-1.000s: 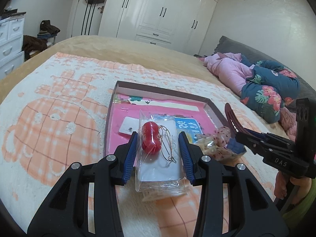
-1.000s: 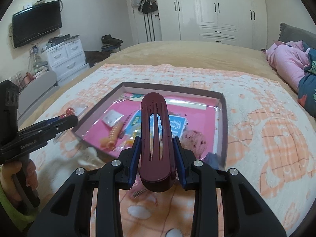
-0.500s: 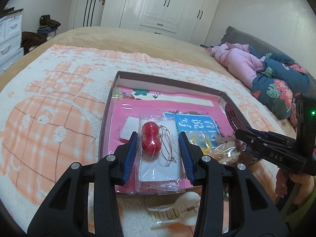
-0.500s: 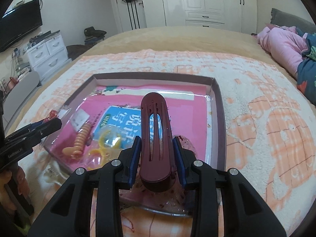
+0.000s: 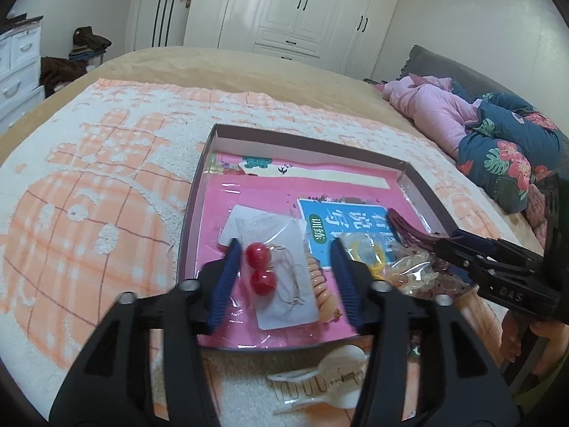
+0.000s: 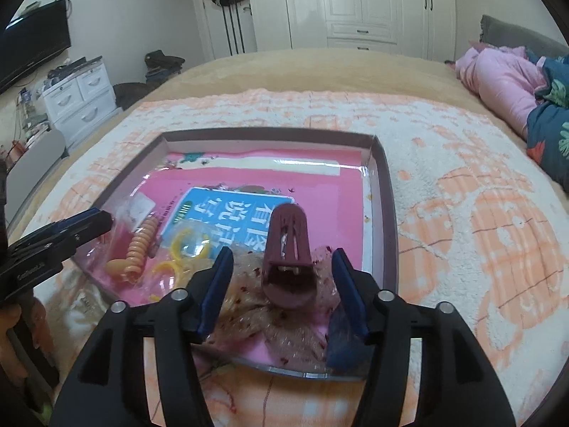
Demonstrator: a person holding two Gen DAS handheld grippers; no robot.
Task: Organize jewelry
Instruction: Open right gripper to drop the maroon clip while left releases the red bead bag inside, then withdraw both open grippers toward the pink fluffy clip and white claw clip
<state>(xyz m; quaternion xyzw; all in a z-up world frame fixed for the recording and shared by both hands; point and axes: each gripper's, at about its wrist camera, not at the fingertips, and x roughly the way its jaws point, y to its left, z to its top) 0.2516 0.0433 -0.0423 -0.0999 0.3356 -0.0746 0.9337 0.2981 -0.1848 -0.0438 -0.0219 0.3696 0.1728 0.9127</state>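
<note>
In the left wrist view, the left gripper [image 5: 284, 281] had just spread its jaws, and the bagged cherry earrings [image 5: 281, 277] that it had clamped half a second before lay loose between the blue pads, low in the frame, inside the shallow box [image 5: 313, 142] on top of the pink book cover. That item looked delivered. A white hair claw [image 5: 327, 379] lay outside the box at the bottom centre, partly cut off by the gripper body, so it was probably yet to go in.

In the right wrist view, the right gripper [image 6: 281, 284] had likewise just widened, and the maroon hair clip [image 6: 290, 252] sat free of both pads at centre frame, resting on a speckled sheer bow [image 6: 249, 313] in the box's near corner. Motion blur smeared the bow, and the blue piece under the right pad was hard to identify.
</note>
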